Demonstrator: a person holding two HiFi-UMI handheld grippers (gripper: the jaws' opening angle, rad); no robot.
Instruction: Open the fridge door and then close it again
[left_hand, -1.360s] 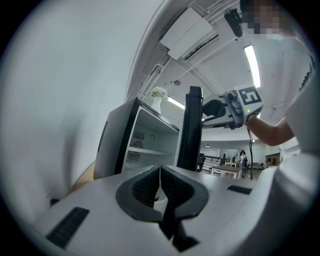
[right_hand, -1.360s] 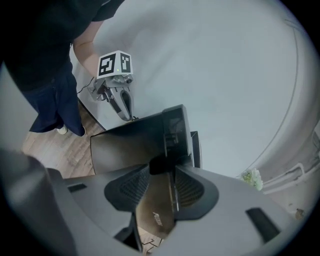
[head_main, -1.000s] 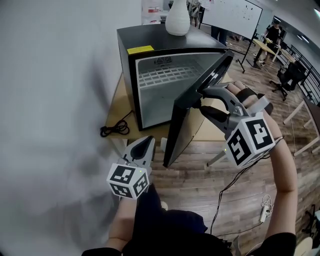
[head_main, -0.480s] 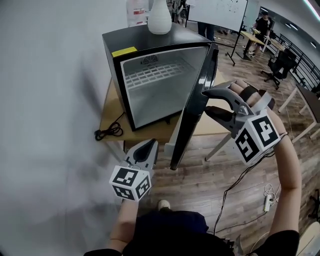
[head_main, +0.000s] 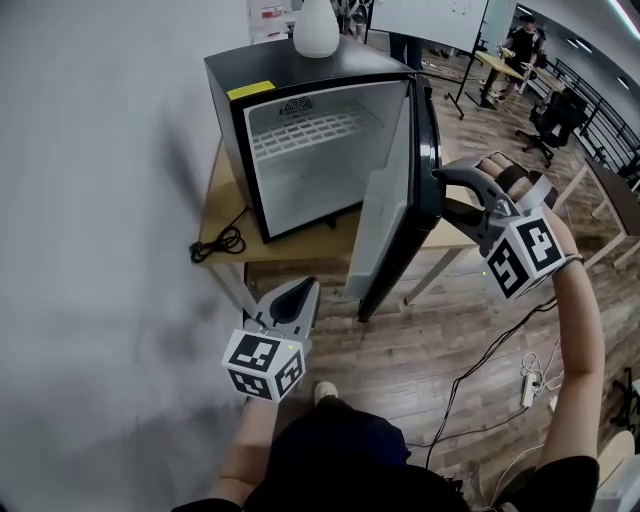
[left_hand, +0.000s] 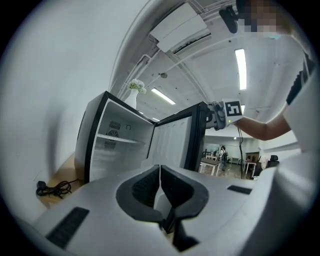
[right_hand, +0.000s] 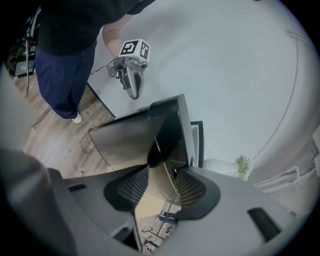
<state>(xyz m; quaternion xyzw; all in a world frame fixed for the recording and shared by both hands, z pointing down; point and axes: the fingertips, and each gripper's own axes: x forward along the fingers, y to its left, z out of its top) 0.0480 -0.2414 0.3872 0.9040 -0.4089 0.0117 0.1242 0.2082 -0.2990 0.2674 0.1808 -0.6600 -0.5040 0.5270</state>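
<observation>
1. Clamps the right gripper (head_main: 442, 193) on the free edge of the fridge door (head_main: 388, 230), swung wide open
2. Holds the left gripper (head_main: 298, 292) closed, empty, in front of the bench (head_main: 220, 213) carrying the fridge (head_main: 300, 75)

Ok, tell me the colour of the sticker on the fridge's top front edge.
Yellow sticker, clearest in the head view.

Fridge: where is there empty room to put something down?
Inside the fridge, the floor below the wire shelf is bare. On top, the patch in front of the vase is free. The table strip between the cable and the door is free too. It is crowded at the door's edge, where the right gripper clamps it.
</observation>
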